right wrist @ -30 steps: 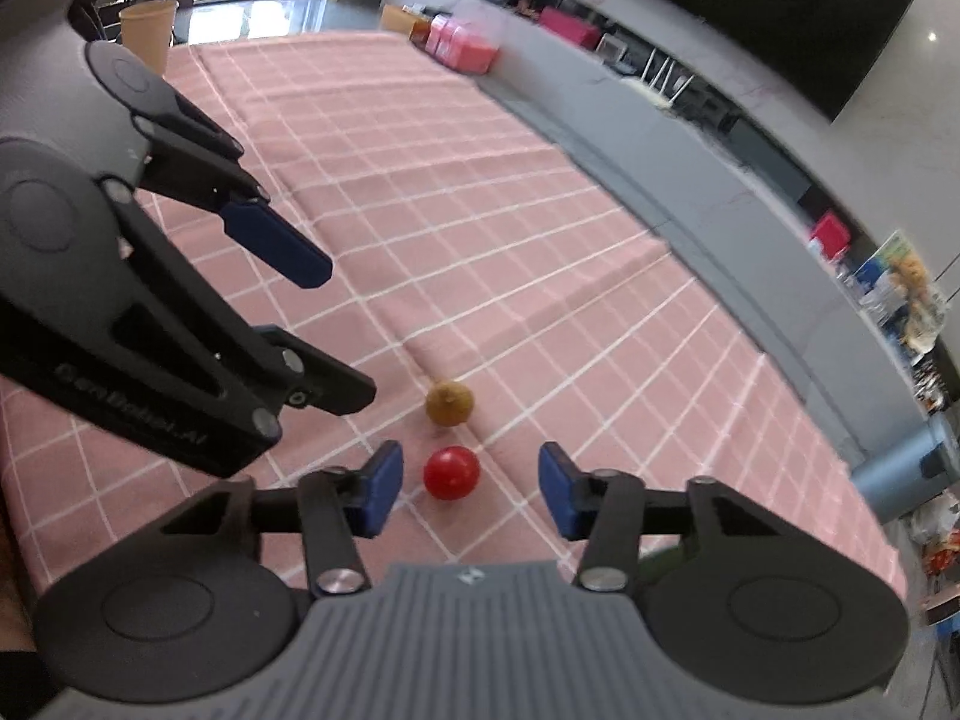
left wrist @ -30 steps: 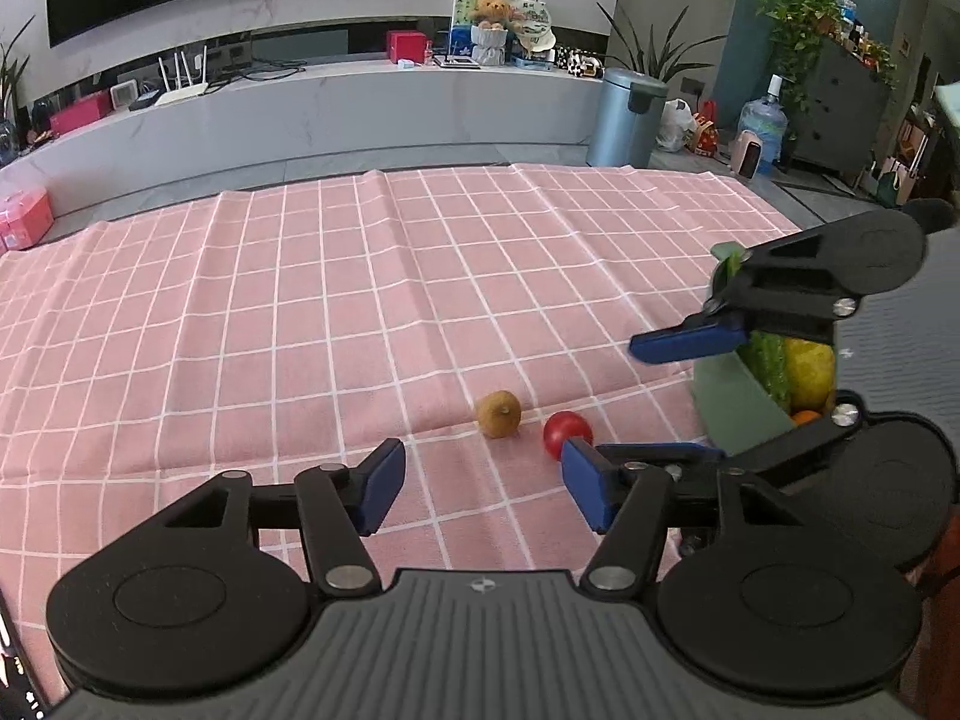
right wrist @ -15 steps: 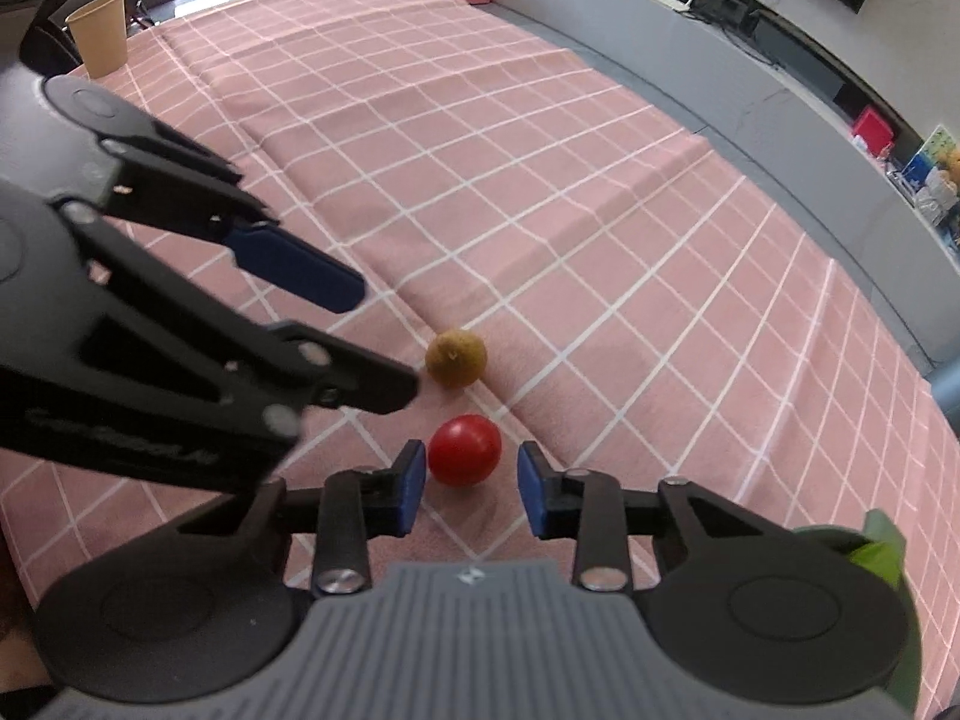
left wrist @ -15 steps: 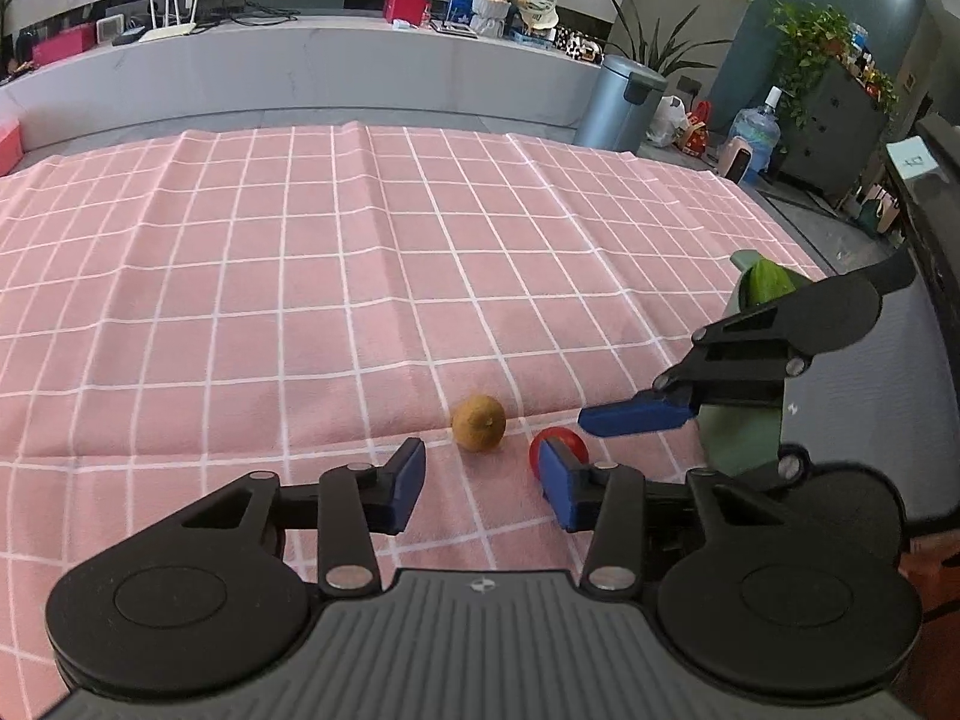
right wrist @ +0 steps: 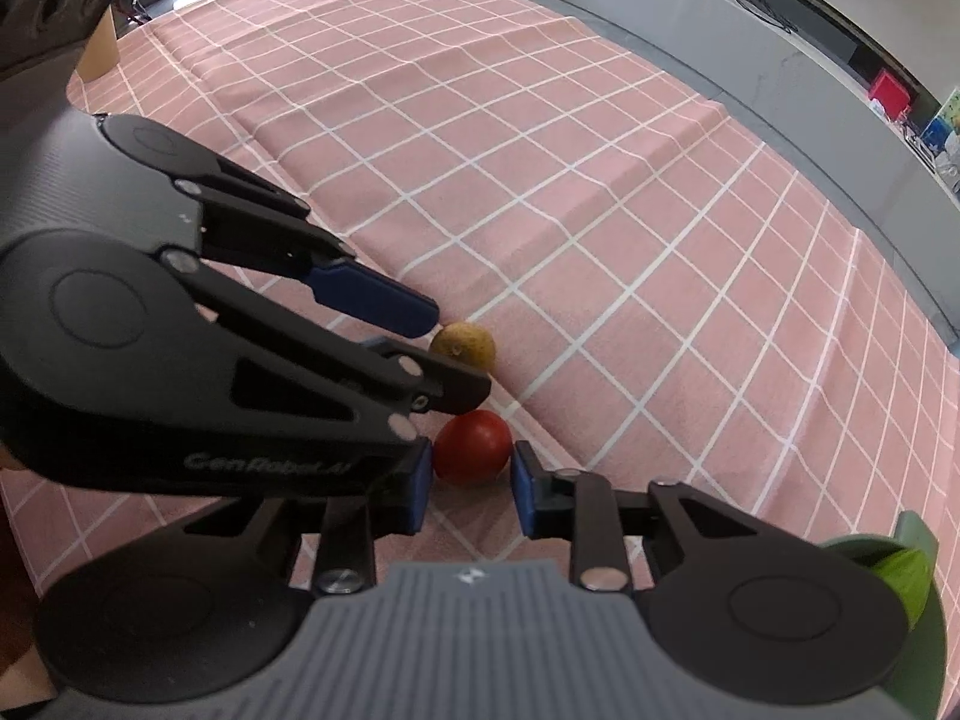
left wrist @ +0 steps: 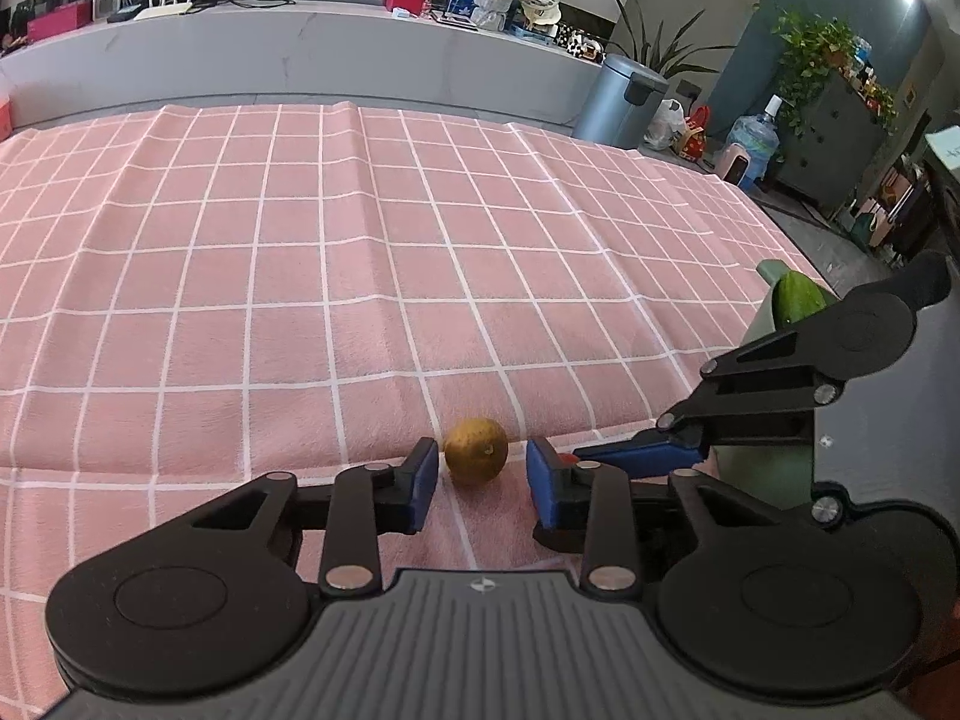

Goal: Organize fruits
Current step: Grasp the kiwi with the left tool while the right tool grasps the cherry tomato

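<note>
In the last second both grippers came down to the pink checked cloth [left wrist: 300, 276] and their jaws narrowed a lot. The left gripper [left wrist: 482, 483] now had the small brown fruit [left wrist: 476, 450] between its blue pads [left wrist: 424, 483]. The jaws were still closing, and a little gap showed on each side, so the fruit was not yet clamped. The right gripper [right wrist: 470, 489] had closed on the red tomato [right wrist: 473, 447]; its pads seemed to touch both sides of the tomato. Both fruits still lay on the cloth, near each other, the brown one a little farther from the cameras. I judged that both pickups were almost ready and only the lift remained.

A green container [right wrist: 912, 531] stood at the right edge of the cloth. Something green [left wrist: 798, 297], maybe a cucumber, was inside it. The other contents were hidden behind the grippers.
</note>
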Demonstrator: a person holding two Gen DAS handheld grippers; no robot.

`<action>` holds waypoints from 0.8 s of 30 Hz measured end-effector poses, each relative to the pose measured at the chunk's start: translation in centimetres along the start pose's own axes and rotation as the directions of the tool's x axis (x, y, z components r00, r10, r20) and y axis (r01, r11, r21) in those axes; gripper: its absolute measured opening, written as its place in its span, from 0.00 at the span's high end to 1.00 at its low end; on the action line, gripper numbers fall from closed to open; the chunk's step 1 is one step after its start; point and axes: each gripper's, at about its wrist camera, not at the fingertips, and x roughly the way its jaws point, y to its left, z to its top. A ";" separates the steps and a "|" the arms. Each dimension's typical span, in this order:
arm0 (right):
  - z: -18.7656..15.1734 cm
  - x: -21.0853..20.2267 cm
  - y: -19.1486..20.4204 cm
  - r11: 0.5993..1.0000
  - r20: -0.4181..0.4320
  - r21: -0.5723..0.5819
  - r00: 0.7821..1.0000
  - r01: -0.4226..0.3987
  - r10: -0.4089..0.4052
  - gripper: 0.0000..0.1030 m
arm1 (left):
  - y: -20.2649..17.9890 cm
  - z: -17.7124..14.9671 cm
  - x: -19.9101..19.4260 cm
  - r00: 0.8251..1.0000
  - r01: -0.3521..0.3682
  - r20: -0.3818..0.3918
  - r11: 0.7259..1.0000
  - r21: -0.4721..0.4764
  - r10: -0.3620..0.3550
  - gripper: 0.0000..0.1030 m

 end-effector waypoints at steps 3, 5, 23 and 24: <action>-0.1 0.0 -0.1 1.000 -0.002 0.010 1.000 0.001 -0.001 0.77 | 0.1 0.0 0.5 1.000 0.003 -0.011 1.000 -0.007 -0.003 0.70; -0.2 0.0 -0.1 1.000 0.000 0.011 1.000 0.002 -0.002 0.77 | 0.1 -0.1 0.5 1.000 0.009 -0.005 1.000 -0.006 -0.009 0.74; -2.0 -6.9 1.3 0.995 0.162 0.097 0.987 0.003 -0.018 0.78 | -2.2 -0.2 -7.2 0.997 -0.040 0.070 0.998 -0.056 0.044 0.74; -2.3 -7.7 1.5 0.994 0.181 0.107 0.983 0.003 -0.023 0.78 | -2.6 -0.3 -7.8 0.996 -0.039 0.076 0.998 -0.055 0.043 0.74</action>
